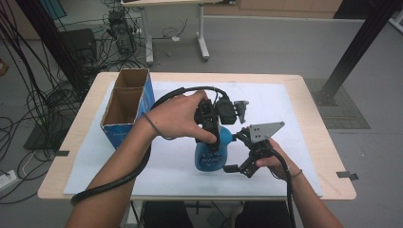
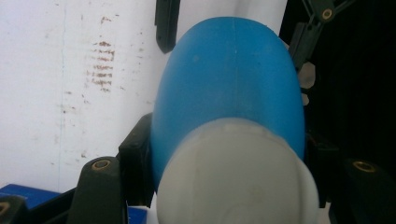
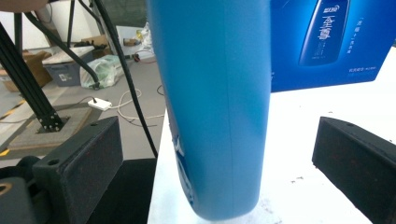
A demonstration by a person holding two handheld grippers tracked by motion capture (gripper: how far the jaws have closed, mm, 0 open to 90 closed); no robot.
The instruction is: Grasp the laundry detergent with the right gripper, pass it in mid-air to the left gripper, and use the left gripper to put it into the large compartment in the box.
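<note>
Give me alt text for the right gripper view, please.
A blue bottle stands upright between the right gripper's two open black jaws, with gaps on both sides. Behind it, a blue printed box sits on the white table surface.

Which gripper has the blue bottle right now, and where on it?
The left gripper holds the blue bottle by its upper part, just below the white cap. The right gripper has open jaws around its body.

Blue bottle [image 1: 211, 154], white cap, upright, lifted off table
</note>
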